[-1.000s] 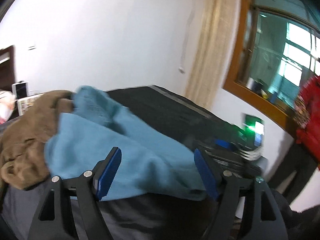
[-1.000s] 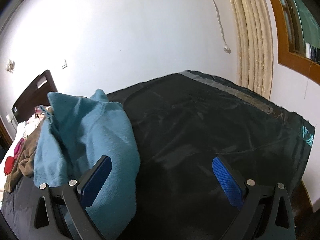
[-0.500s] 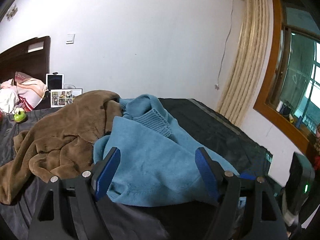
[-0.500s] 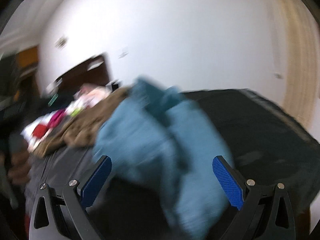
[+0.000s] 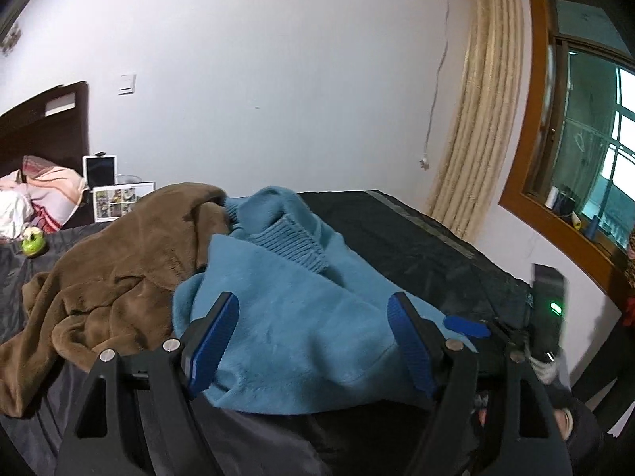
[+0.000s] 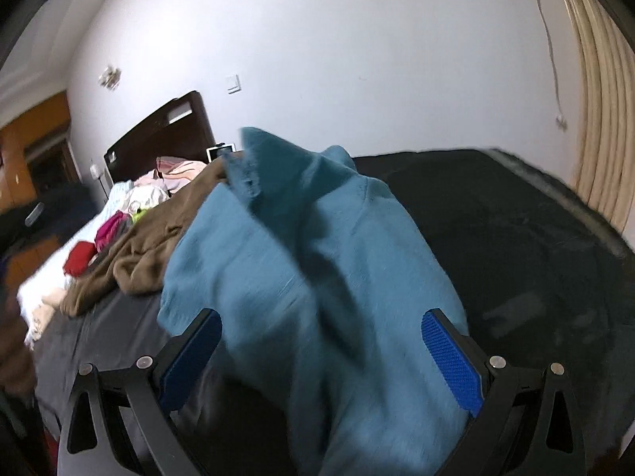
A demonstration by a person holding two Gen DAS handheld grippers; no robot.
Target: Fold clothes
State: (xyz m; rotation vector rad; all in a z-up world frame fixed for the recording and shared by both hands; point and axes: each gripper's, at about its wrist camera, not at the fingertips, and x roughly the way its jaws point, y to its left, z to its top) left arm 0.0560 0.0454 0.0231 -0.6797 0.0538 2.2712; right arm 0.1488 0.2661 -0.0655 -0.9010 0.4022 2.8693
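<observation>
While both tools hang over the near edge of the bed (image 5: 416, 238), nothing is gripped. My left tool (image 5: 313, 341) stands wide open, its blue pads spread to either side of the blue sweater (image 5: 285, 309) and clear of it; the cloth lies beyond and below the pads, not pinched. My right tool (image 6: 321, 345) is equally wide, empty, pads framing the same sweater (image 6: 317, 258) from the other side (this view is smeared with blur, so fine detail is lost).

The sweater is heaped unfolded on the dark bed cover, near the front edge. A ribbed cuff or hem (image 5: 293, 244) is turned up on top of the heap; which of the two I cannot tell. Its left side overlaps a brown fleece garment (image 5: 119, 273), also crumpled, sprawling toward the headboard (image 5: 43, 119).

Further up the bed: a pink and white pillow bundle (image 5: 39, 198), a small green toy (image 5: 33, 242), a tablet (image 5: 100, 170) propped upright with a photo frame (image 5: 119, 198) just in front. In the right view, red and magenta clothes (image 6: 95, 246) lie past the brown garment.

Right of the bed: a cream curtain (image 5: 484, 119) and a wood-framed window (image 5: 575, 158). In the left view, my right tool shows at the far right edge.
</observation>
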